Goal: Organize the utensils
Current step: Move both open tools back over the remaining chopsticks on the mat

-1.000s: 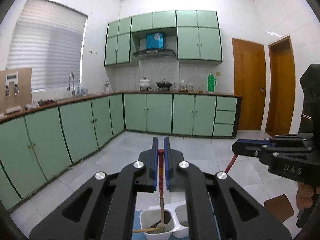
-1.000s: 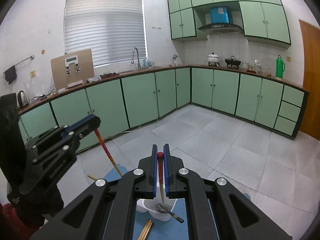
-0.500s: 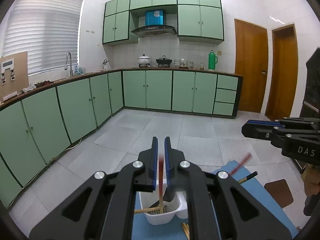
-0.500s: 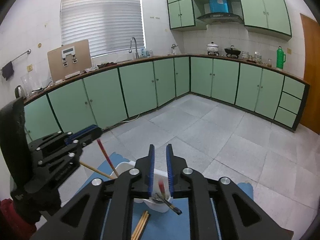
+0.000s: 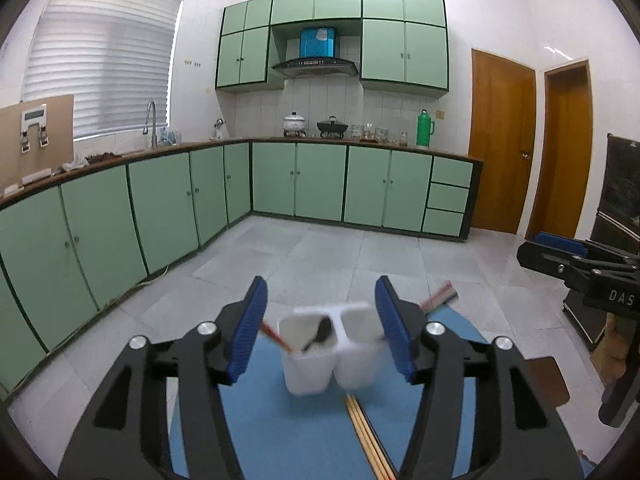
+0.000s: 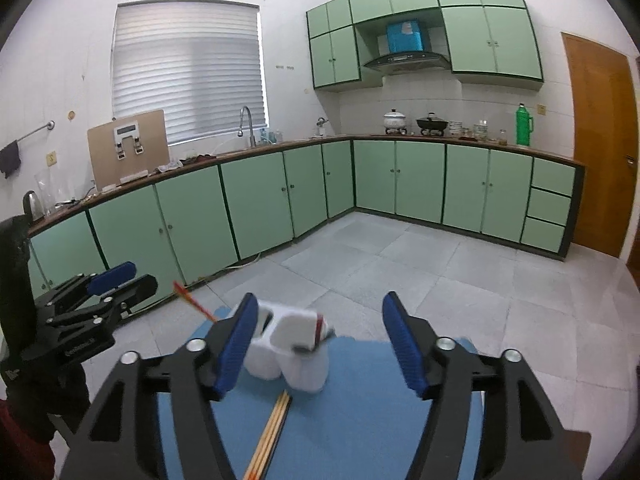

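Observation:
A white two-cup utensil holder (image 5: 330, 350) stands on a blue mat (image 5: 280, 420). It also shows in the right wrist view (image 6: 288, 348). A red-tipped chopstick (image 5: 274, 335) and a dark spoon (image 5: 320, 332) lean in its left cup, another red-tipped chopstick (image 5: 438, 295) in its right cup. My left gripper (image 5: 322, 332) is open and empty, just in front of the holder. My right gripper (image 6: 318, 344) is open and empty, also just in front of it. Wooden chopsticks (image 5: 366, 436) lie on the mat.
The mat lies on a small table (image 5: 548, 380) over a grey tiled floor. Green cabinets (image 5: 160, 212) line the far walls. My right gripper shows at the right edge of the left wrist view (image 5: 580, 268); my left gripper shows at the left of the right wrist view (image 6: 88, 300).
Both grippers have opened and let go of their red-tipped chopsticks, which now stand in the holder. Both grippers have dropped lower and drawn back from the holder.

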### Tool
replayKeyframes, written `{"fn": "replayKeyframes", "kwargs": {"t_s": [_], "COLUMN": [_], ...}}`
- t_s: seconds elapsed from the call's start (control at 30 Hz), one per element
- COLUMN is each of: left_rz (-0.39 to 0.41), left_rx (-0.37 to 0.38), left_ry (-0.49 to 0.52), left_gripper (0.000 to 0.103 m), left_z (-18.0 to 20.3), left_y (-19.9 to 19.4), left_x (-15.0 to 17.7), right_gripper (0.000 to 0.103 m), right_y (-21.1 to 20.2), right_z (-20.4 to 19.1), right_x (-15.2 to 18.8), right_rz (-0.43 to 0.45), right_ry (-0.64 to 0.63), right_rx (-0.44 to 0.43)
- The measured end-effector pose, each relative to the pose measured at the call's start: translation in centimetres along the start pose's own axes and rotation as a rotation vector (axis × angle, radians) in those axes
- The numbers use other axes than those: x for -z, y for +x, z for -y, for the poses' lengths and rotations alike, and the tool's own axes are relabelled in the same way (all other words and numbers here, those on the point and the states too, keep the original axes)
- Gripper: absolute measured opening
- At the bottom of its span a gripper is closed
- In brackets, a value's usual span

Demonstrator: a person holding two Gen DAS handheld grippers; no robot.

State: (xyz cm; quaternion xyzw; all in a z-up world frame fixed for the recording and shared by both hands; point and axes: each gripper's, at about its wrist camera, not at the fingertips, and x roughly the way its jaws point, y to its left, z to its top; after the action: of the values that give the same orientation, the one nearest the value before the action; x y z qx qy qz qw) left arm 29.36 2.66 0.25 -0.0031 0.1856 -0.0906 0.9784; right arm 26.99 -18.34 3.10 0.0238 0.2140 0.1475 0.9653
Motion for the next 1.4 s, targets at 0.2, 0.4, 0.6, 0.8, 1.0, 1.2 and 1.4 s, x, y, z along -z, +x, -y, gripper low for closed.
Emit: {"fn": "replayKeyframes", "kwargs": {"t_s": [0.2,0.4,0.6,0.8,1.0,1.2,1.4], "left_rz": [-0.039,-0.082,-0.155,-0.229,-0.271,-0.3,-0.307], "left_rx": [-0.015,-0.01,-0.024,-0.05,-0.107,-0.131,-0.124], "left_ry": [-0.011,-0.001,-0.003,0.003,0.009,0.006,-0.005], "left_gripper": [0.065,0.08,0.086,0.086,0.086,0.086,0.086], "left_z": [-0.1,0.1,-0.1,-1.0,-1.7,-2.0,-2.2], "left_y": [-2.5,-3.7,-3.7,-3.1,-2.8,-2.8,-2.7], "left_x": [4.3,8.8,13.9,17.7,19.3,20.0,20.4], "right_gripper": [0.082,0.097,0.097,0.097,0.092,0.078,0.069], "right_y": [-2.0,-3.0,-2.4,-0.7,0.8,2.0,3.4], "right_z": [0.1,-0.2,-0.4,-2.2,-3.9,-6.0,-7.3], "right_x": [4.5,8.7,13.5,18.8,21.9,24.0,24.6], "right_rz": [-0.024,-0.053,-0.134,-0.242,-0.314,-0.388,-0.437], "right_ry": [0.043,0.111,0.124,0.086,0.065,0.021,-0.018], "right_rx": [0.038,0.089,0.123,0.125,0.119,0.081,0.075]}}
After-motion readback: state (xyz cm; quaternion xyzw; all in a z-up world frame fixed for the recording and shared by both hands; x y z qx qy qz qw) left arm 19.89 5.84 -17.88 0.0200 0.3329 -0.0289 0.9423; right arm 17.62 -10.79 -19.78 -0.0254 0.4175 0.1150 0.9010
